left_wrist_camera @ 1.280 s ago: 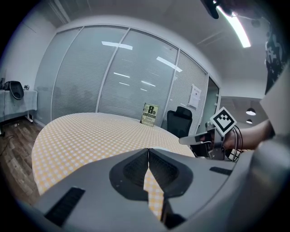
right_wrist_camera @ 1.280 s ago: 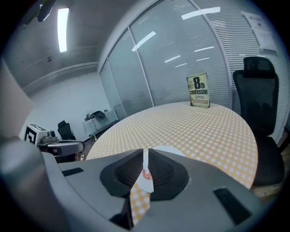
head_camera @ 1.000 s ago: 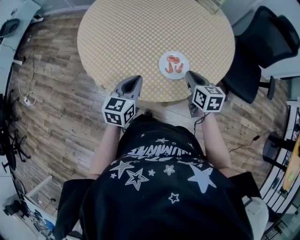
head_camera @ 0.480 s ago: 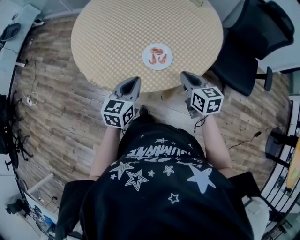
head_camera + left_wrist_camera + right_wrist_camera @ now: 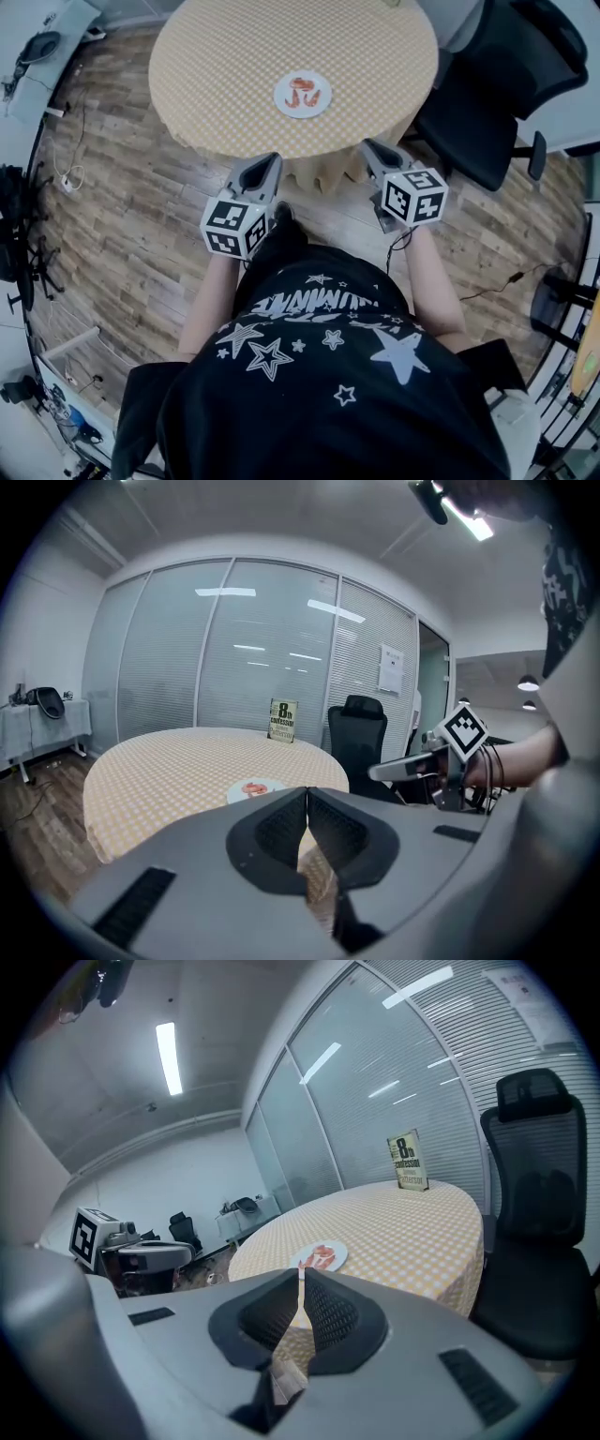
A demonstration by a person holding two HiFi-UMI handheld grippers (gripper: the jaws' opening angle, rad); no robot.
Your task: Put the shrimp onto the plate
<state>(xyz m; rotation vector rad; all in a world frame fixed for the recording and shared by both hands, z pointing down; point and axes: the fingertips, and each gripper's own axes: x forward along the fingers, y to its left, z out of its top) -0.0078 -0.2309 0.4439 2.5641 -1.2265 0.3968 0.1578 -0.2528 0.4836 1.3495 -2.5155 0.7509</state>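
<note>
The orange shrimp lie on the small white plate near the front edge of the round checked table. Both grippers hang in front of the table over the wooden floor, apart from the plate. My left gripper is shut with nothing between its jaws; in its own view the plate with the shrimp shows just beyond the closed tips. My right gripper is also shut and empty, with the plate and shrimp ahead of its tips.
A black office chair stands right of the table. A small standing sign card sits at the table's far side. Cables and equipment line the left wall. The tablecloth hangs down between the two grippers.
The person has stepped back: table and plate have slid up and away in the head view. Both grippers, earlier at the table's edge, now hang over the floor, still shut.
</note>
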